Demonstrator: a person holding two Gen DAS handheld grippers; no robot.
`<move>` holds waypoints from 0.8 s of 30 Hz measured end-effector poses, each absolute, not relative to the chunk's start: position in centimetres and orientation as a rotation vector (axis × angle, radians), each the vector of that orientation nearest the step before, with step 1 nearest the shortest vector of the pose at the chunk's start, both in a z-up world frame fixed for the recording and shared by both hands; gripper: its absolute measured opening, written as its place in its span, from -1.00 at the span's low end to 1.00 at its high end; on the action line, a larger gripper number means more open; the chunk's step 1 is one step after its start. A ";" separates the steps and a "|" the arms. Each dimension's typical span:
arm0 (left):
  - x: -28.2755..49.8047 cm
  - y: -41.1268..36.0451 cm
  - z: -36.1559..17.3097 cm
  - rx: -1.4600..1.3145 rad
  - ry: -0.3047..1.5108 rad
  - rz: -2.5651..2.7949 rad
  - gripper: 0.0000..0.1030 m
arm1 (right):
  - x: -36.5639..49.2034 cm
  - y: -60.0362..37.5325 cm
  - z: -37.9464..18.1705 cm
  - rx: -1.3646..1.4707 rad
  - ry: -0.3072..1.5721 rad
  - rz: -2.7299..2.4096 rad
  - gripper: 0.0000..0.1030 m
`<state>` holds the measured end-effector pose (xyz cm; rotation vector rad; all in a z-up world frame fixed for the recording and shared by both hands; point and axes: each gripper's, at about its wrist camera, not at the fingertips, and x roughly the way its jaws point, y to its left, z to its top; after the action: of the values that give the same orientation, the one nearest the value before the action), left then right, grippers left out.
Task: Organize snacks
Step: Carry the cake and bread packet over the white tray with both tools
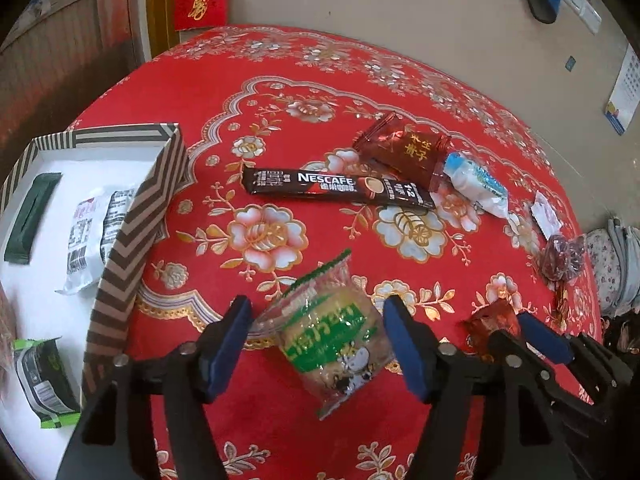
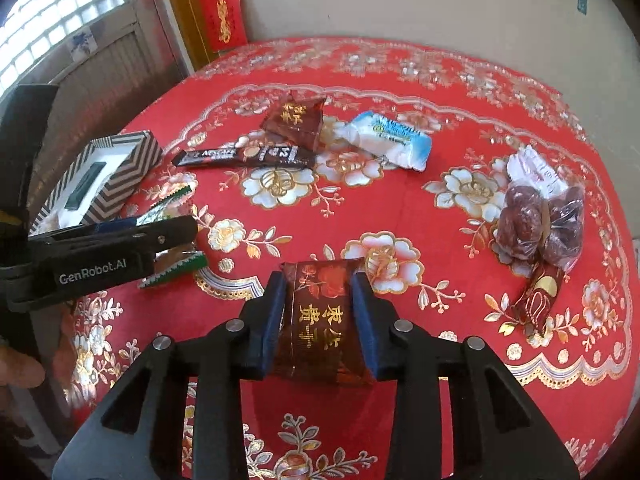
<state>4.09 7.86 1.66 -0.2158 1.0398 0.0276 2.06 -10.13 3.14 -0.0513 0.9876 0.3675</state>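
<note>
Snacks — left gripper (image 1: 318,346) jaws wide around green cake packet (image 1: 332,336); right gripper (image 2: 320,320) clamps red date packet (image 2: 322,320).

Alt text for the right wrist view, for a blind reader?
The right gripper clamps a dark red gold-lettered snack packet above a red floral tablecloth. The left gripper at left straddles a green-edged clear packet.
</note>
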 end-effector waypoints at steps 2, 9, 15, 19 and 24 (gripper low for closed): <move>4.0 7.5 1.6 -0.207 1.043 0.035 0.53 | 2.2 -9.9 2.9 -0.065 0.995 0.367 -0.31; 3.3 7.8 1.7 -0.243 1.061 0.045 0.65 | 1.9 -9.6 2.4 -0.097 1.010 0.380 -0.24; 2.9 7.3 1.7 -0.207 1.024 0.049 0.27 | 1.4 -9.7 2.4 -0.104 0.989 0.397 -0.30; 2.6 7.3 2.0 -0.212 1.011 0.021 0.02 | 0.8 -9.5 2.7 -0.106 0.972 0.406 -0.34; 1.7 8.3 3.3 -0.195 0.978 0.031 -0.05 | 0.2 -9.5 3.6 -0.092 0.942 0.416 -0.34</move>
<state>1.73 8.31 3.30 -0.1950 0.9785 0.0310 0.20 -9.47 3.58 -0.0919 0.9425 0.4161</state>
